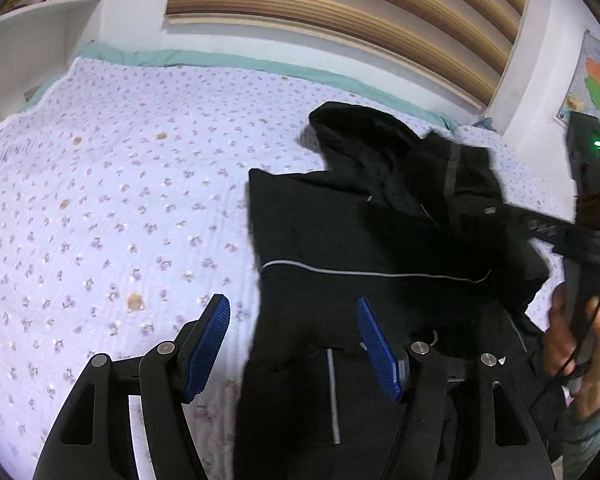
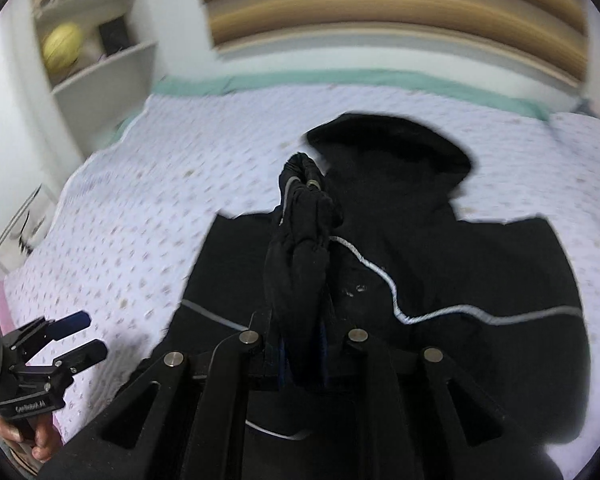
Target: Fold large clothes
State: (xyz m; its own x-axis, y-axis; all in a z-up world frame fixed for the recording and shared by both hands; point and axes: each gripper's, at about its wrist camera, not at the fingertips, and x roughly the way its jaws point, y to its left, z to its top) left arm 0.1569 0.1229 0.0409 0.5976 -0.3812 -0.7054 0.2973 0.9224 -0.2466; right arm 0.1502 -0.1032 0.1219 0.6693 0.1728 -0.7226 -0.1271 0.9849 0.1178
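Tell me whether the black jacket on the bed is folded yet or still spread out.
Partly folded. The black jacket lies mostly spread on the bed, hood up top, while the right gripper, jaws shut, holds a bunched sleeve over its body.

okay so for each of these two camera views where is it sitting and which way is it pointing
Left wrist: rides the open left gripper, facing the headboard wall over the bedspread and black jacket; the right hand shows.
Right wrist: rides the right gripper, shut on a jacket sleeve, facing the same wall; the left gripper shows.
Shared: jacket, bedspread, striped wall panel.
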